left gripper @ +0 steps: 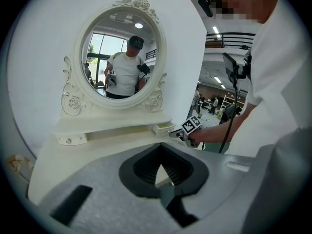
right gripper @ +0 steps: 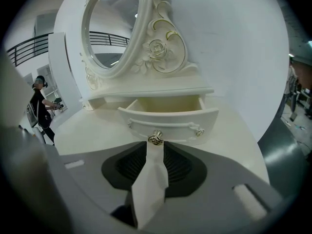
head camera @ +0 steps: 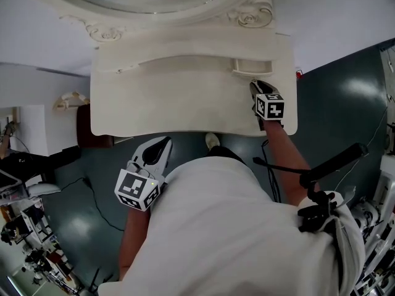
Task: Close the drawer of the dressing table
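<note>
While standing at the front of the cream dressing table (head camera: pixel 185 106), holding the left gripper (head camera: pixel 164 143) just off the table's front edge, above the dark floor (head camera: pixel 92 184), aiming it at the tabletop and touching nothing. Carrying its jaws pinched nearly together, tips meeting, gripping nothing at all. Facing, farther back at the middle of the table, the oval mirror (left gripper: pixel 122 57) in a carved rose frame, rising above a low shelf (left gripper: pixel 112 130) and reflecting a person in a white shirt with a gripper in each hand. Finding the small drawer (right gripper: pixel 168 117) at the right end of that shelf, standing pulled out over the tabletop, showing its cream inside from above, not yet pushed in. Reaching the right gripper (right gripper: pixel 155 148) across the right part of the tabletop, straight at the drawer front, tilting it downward. Spreading its jaws wide apart, gripping nothing, lining the gap between them up with the small metal rose knob (right gripper: pixel 155 138) at the middle of the drawer front, the tips lying just before that knob, with contact impossible to tell.
</note>
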Motion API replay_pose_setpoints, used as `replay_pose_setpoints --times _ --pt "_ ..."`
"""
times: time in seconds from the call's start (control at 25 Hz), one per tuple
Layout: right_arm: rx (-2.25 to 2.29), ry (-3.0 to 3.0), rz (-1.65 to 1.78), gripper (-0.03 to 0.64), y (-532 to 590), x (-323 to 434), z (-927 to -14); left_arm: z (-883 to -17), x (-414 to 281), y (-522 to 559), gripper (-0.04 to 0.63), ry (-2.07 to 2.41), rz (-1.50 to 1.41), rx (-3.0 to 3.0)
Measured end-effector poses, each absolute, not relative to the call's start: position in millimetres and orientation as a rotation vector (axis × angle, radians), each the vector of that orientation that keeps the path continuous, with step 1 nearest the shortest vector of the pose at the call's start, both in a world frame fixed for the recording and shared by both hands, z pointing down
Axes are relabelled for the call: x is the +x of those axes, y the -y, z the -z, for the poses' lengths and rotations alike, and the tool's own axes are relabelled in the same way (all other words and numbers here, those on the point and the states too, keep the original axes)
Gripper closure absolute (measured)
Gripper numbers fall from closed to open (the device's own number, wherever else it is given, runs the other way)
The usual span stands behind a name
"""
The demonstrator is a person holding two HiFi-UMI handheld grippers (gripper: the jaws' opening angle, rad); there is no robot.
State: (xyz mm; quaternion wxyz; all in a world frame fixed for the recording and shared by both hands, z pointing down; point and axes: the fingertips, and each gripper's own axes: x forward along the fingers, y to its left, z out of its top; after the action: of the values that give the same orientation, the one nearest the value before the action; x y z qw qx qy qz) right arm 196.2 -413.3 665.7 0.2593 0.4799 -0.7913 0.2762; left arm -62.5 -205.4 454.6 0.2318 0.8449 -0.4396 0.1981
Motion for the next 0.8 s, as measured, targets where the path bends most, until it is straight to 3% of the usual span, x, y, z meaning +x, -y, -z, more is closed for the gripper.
replay_pose_setpoints --times 0.8 --pt "1.285 2.154 -0.772 0.517 434.6 188.3 -671.2 -456.9 -64.4 233.4 0.594 1.191 -0.553 2.319"
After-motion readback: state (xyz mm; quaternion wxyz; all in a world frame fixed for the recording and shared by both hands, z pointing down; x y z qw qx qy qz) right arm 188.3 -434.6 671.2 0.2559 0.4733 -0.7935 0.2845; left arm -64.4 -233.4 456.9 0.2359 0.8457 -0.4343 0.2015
